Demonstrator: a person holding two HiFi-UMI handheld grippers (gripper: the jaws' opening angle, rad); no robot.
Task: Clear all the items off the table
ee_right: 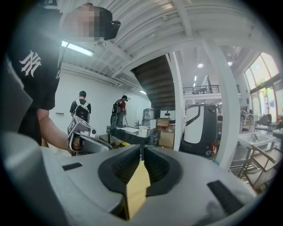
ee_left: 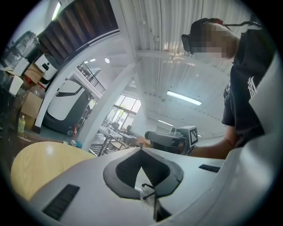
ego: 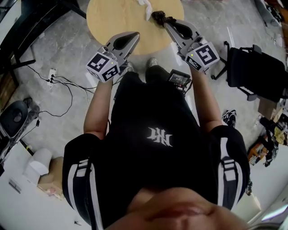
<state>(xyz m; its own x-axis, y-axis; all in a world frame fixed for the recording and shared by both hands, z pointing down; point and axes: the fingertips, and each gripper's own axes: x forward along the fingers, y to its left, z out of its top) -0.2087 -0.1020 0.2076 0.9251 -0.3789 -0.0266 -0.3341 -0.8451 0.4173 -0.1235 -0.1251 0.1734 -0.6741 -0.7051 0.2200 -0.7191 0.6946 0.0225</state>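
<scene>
Where the head view looks steeply down, we count two items on the visible part of the round wooden table (ego: pixel 112 22): one white crumpled piece (ego: pixel 145 9) and one dark clump (ego: pixel 160 18). The white piece has its long axis running away from the person and is cut off by the upper frame edge. The dark clump lies just right of it, with its long axis roughly across the picture; what it is we cannot tell. We note two grippers, each with one marker cube. The left gripper (ego: pixel 135 36) points forward over the near part of the table, well short of both items, on an extended bare forearm; in its own view the jaws meet at the tips with nothing between them. The right gripper (ego: pixel 167 24) points forward and slightly inward from the table's right side, its tip just beside the dark clump; we cannot tell whether they touch. Its jaws are likewise closed tip to tip, and only bare tabletop shows through the gap behind them.
</scene>
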